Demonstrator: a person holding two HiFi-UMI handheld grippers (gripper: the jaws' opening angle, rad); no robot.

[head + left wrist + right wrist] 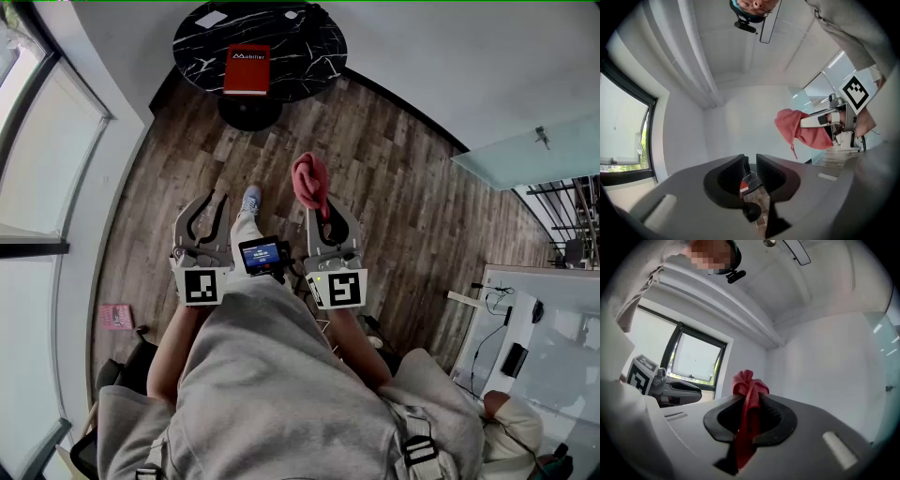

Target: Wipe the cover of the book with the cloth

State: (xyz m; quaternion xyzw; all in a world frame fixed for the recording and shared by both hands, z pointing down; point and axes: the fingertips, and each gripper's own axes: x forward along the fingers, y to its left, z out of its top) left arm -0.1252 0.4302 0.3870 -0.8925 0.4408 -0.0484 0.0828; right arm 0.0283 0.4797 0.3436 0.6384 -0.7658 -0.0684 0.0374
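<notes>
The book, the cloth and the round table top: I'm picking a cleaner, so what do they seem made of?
Book: red hard cover, smooth, low sheen, maybe leatherette; too far to tell. Cloth: soft pinkish-red textile, bunched in limp folds. Table top: black with white veins, glossy, so marble or a marble-look laminate.
</notes>
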